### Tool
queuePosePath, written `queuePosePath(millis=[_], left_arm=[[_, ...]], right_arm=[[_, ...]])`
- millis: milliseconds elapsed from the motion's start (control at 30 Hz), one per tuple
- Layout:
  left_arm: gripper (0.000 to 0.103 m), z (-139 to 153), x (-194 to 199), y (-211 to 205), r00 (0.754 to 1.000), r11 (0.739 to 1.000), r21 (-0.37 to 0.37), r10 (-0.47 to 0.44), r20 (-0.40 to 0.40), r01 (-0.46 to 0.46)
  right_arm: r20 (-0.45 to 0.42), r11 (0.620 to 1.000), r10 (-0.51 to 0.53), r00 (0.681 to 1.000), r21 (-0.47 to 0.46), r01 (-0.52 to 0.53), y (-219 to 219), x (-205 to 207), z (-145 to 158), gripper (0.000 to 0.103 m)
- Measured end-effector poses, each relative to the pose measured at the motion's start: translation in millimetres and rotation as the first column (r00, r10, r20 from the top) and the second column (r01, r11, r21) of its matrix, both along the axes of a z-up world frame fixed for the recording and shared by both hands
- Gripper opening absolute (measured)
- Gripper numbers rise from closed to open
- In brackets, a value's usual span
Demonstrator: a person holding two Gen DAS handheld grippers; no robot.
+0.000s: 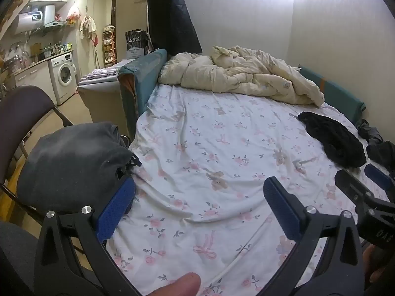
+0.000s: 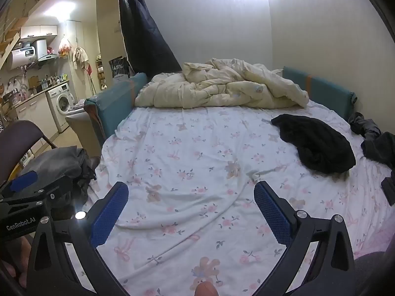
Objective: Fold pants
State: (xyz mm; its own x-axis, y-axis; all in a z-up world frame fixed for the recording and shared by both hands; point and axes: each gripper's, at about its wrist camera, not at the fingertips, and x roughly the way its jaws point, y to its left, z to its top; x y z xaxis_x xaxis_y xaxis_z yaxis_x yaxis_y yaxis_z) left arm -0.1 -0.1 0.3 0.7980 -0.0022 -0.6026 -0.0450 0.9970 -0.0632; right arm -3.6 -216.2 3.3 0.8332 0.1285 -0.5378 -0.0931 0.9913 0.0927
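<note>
Wide open stretch of floral bed sheet (image 2: 187, 153) ahead of me, nothing on it through the middle, easy passage for both tools. Far end blocked by the bunched cream duvet (image 2: 222, 86). Right side: black pants (image 2: 318, 145) heaped on the sheet, more dark clothes (image 2: 375, 143) just beyond by the wall. Left edge: chair (image 1: 22, 108) with a folded grey garment (image 1: 71, 157) close against the bed. My left gripper (image 1: 200, 209) and right gripper (image 2: 191, 212) are side by side, tight between them.
</note>
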Motion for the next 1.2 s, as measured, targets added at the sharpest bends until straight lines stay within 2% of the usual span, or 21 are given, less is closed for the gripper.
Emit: queuePosePath(millis=[167, 1200], left_arm=[[0.103, 2.0, -3.4, -2.7, 1.0, 1.0, 0.022, 0.003, 0.025, -0.003], [0.103, 5.5, -3.0, -0.3, 1.0, 1.0, 0.004, 0.008, 0.027, -0.008]], right_arm=[[-0.001, 1.0, 0.0, 1.0, 0.004, 0.0, -1.2, 0.1, 1.7, 0.103], [0.002, 1.0, -0.004, 1.0, 0.002, 0.004, -2.0, 0.9, 1.7, 0.103]])
